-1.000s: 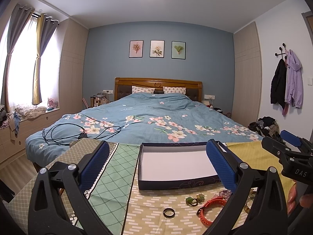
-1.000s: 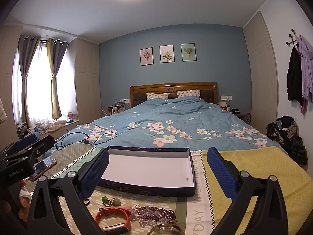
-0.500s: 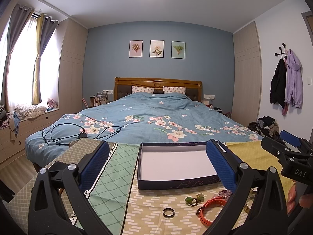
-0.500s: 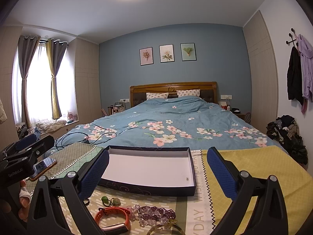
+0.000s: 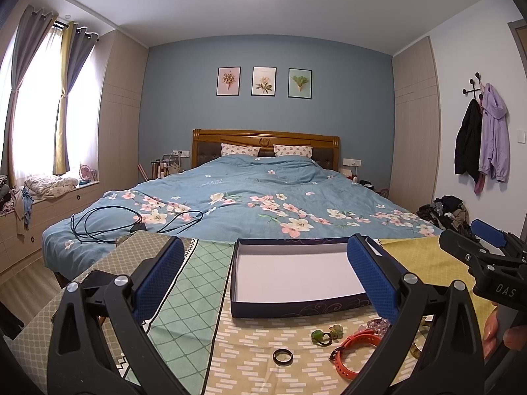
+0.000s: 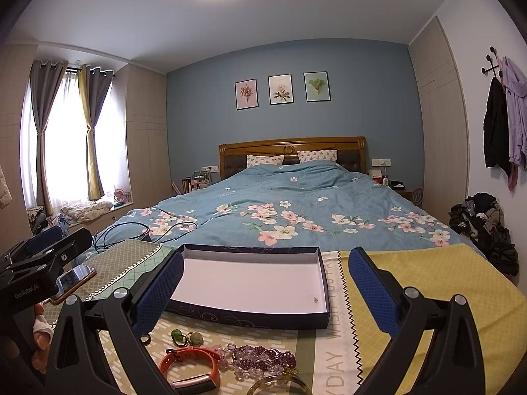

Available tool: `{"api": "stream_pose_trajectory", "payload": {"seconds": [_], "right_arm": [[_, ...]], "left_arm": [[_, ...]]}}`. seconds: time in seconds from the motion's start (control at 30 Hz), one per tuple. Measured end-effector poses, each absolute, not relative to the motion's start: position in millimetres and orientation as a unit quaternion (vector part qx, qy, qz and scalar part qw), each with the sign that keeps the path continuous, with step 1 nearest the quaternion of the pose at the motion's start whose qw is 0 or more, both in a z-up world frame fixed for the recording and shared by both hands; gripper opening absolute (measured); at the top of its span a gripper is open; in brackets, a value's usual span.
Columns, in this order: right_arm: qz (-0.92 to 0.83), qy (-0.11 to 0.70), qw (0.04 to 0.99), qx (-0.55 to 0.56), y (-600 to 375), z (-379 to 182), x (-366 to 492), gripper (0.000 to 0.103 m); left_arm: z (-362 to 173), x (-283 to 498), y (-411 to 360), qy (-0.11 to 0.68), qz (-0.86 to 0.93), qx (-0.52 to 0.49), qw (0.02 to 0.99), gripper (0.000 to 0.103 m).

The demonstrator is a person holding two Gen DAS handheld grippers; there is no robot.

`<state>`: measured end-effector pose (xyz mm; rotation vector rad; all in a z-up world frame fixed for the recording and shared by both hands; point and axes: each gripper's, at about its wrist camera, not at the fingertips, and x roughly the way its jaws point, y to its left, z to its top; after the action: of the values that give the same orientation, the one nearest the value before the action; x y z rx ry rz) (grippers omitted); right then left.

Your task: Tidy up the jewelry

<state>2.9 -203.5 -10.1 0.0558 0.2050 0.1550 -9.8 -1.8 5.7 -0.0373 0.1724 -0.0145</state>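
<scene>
Jewelry lay at 6 o'clock of the empty box (image 6: 250,283): ring (image 5: 283,356), orange band (image 6: 191,370), beads (image 6: 260,357). Left gripper (image 5: 266,283) and right gripper (image 6: 265,288) both gaped wide, holding nothing. Best approach: descend straight, pinch 1 piece.

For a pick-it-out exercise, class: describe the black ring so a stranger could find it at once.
Start at the shallow box on the cloth at the foot of the bed. Among the jewelry lying in front of it, the ring is leftmost, apart from the orange band: a plain black hoop, with no stones or beads.
</scene>
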Motion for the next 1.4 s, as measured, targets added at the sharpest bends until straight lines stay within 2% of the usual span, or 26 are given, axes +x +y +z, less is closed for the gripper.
{"api": "stream_pose_trajectory", "payload": {"seconds": [0.6,0.8,0.97,1.07,1.23,1.3,1.4], "right_arm": [[0.085,0.119,0.989,0.024,-209.6,-11.6,7.5,0.097],[0.094,0.175,0.98,0.0,-219.1,-22.0,12.4,0.097],[0.108,0.241,0.965,-0.009,-229.8,-37.2,15.1,0.096],[0.125,0.283,0.951,-0.013,-232.9,-49.5,17.5,0.089],[0.149,0.345,0.927,-0.024,-232.8,-73.5,23.2,0.07],[0.161,0.362,0.918,-0.026,-233.1,-80.4,25.2,0.057],[0.169,0.384,0.907,-0.025,-234.8,-86.9,28.2,0.044]], "left_arm": [[2.3,-11.9,-4.9,0.094,-0.017,-0.014,0.995,0.097],[-5.6,0.1,-7.1,0.14,-0.068,-0.008,0.988,0.097],[-23.7,22.5,-10.5,0.216,-0.132,-0.01,0.967,0.096],[-37.2,33.3,-18.4,0.259,-0.157,0.004,0.953,0.087],[-63.0,49.9,-31.3,0.324,-0.2,0.01,0.925,0.073],[-69.3,52.9,-32.9,0.339,-0.203,0.015,0.918,0.059],[-76.4,51.7,-37.7,0.357,-0.226,0.02,0.906,0.057]]}}
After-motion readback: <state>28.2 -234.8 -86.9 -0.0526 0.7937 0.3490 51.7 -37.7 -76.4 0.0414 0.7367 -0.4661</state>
